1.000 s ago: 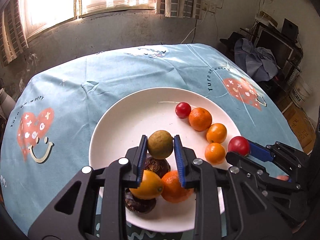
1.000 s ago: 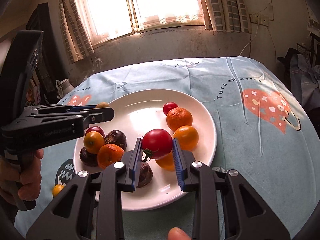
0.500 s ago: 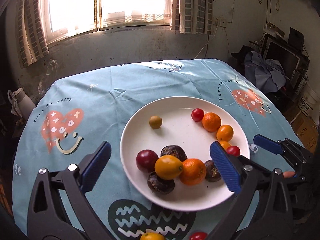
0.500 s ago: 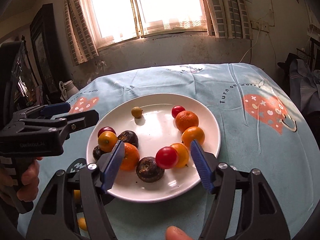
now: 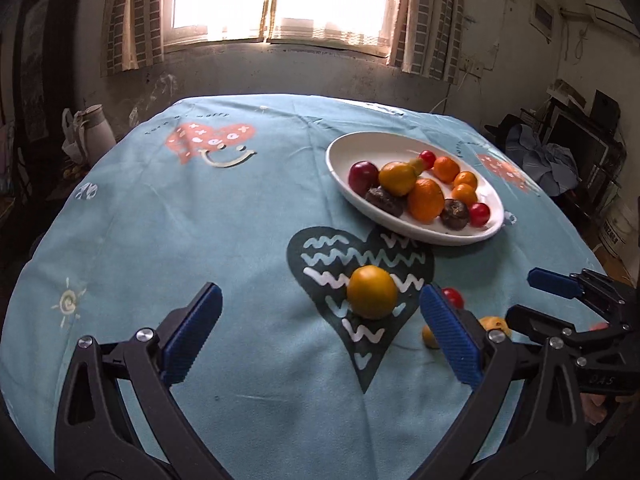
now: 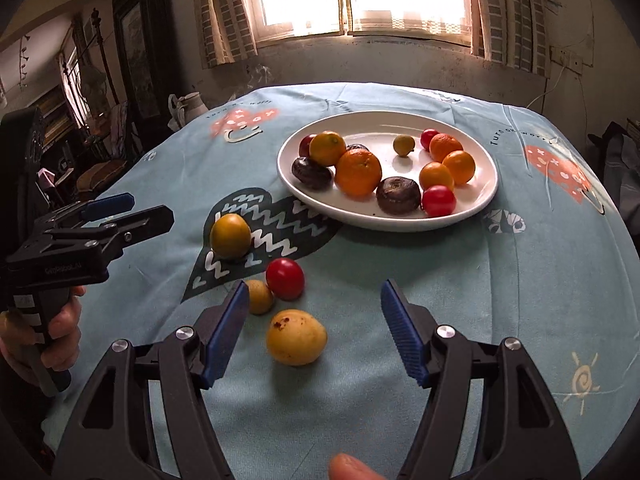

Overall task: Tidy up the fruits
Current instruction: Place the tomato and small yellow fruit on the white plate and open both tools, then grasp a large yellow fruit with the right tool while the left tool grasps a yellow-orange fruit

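Note:
A white plate (image 6: 486,196) holds several fruits: oranges, red tomatoes, dark passion fruits and a small green lime (image 6: 403,145). It also shows in the left wrist view (image 5: 340,148). On the cloth lie a yellow-orange fruit (image 5: 372,291) (image 6: 231,236), a red tomato (image 6: 285,278), a small yellow fruit (image 6: 259,296) and a larger yellow fruit (image 6: 296,336). My left gripper (image 5: 318,336) is open and empty, just short of the yellow-orange fruit. My right gripper (image 6: 312,334) is open and empty, with the larger yellow fruit between its fingers' line.
A blue printed tablecloth (image 5: 200,220) covers the round table. A white jug (image 5: 90,128) stands beyond the far left edge. Clutter and a monitor (image 5: 576,148) stand at the right. The wall and window lie behind.
Both grippers let go of their fruits, the lime and a red tomato, on the plate, opened wide, and pulled back toward the near table edge, over the loose fruits.

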